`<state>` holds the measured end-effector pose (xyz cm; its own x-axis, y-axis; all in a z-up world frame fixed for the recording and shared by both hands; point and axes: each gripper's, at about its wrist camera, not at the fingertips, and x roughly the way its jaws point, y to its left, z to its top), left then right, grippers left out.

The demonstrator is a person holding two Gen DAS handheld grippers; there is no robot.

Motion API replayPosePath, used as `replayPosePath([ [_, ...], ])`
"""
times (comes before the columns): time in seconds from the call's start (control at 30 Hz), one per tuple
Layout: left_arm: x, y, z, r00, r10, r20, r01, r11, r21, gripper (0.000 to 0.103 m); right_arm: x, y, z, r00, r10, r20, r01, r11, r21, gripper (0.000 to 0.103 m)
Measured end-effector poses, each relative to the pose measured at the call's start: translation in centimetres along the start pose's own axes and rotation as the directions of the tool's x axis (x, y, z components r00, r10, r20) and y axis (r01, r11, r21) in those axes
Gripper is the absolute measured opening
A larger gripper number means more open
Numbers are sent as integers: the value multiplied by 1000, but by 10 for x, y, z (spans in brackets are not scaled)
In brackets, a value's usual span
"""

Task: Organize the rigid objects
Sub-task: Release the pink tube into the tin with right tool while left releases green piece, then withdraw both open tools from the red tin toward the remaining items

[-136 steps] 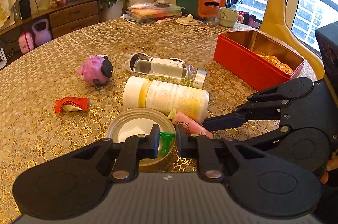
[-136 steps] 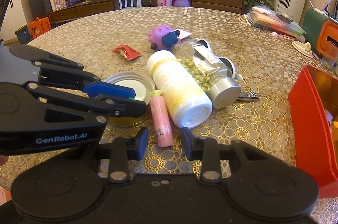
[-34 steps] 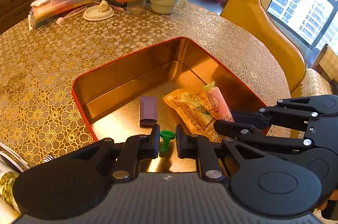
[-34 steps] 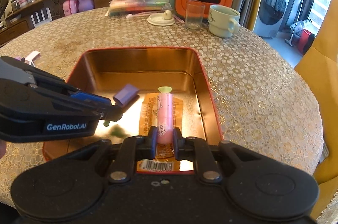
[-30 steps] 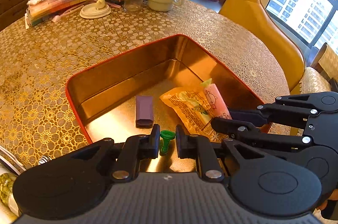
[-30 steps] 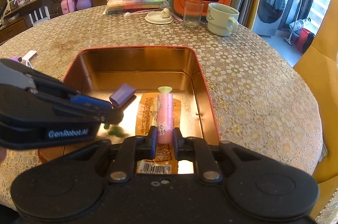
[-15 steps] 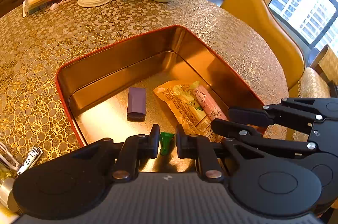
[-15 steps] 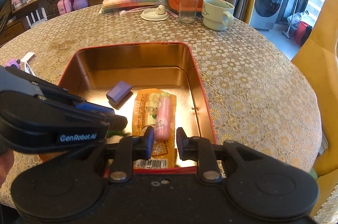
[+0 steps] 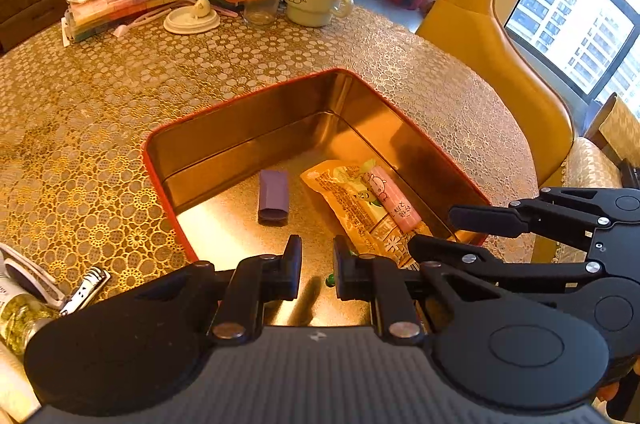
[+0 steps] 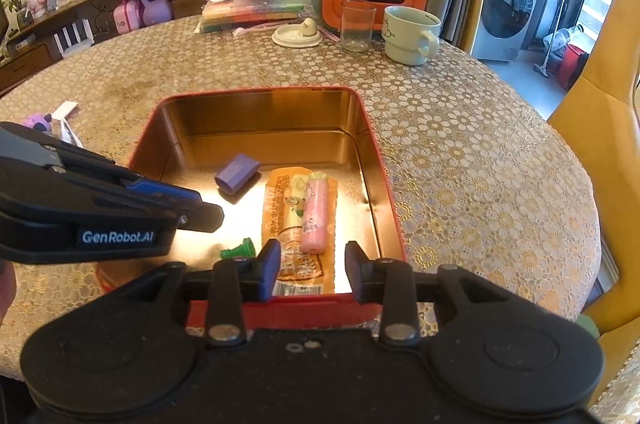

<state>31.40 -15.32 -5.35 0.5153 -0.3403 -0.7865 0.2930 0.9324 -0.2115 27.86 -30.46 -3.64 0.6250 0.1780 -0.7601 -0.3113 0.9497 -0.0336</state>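
both small things lie in the box – tongs empty
right tongs [image 10: 308,270] opening over the pink plastic tube [image 10: 314,218] in the red metal box [image 10: 384,180]; left tongs [image 9: 316,266] pressed together, the little green peg [image 10: 239,249] lying loose below – a low swing could knock either about.

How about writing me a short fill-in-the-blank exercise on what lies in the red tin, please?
The ____ tube lies on the snack packet in the red tin.
The block beside the packet is ____.
The right gripper, its jaws opening, holds ____.
Missing words: pink; purple; nothing.
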Motion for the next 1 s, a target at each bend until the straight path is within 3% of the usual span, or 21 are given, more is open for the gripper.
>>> replayPosePath([
  [0.23, -23, 3, -10, 999, 17, 33, -18, 1000, 14, 15, -20, 10, -3, 999, 13, 31, -13, 1000, 4, 49],
  [0.57, -57, 13, -26, 997, 9, 83, -9, 1000, -3, 15, -42, 27, -7, 998, 23, 60, -24, 1000, 2, 56],
  [0.67, -65, 14, -33, 996, 19, 91, -19, 1000, -3, 16, -48, 33, -9, 996, 45, 72, -46, 999, 5, 62],
  [1.0, -98, 14, -64, 990, 27, 137, -32, 999, 34, 16, -69, 61, -16, 989, 104, 101, -102, 994, -26, 65],
])
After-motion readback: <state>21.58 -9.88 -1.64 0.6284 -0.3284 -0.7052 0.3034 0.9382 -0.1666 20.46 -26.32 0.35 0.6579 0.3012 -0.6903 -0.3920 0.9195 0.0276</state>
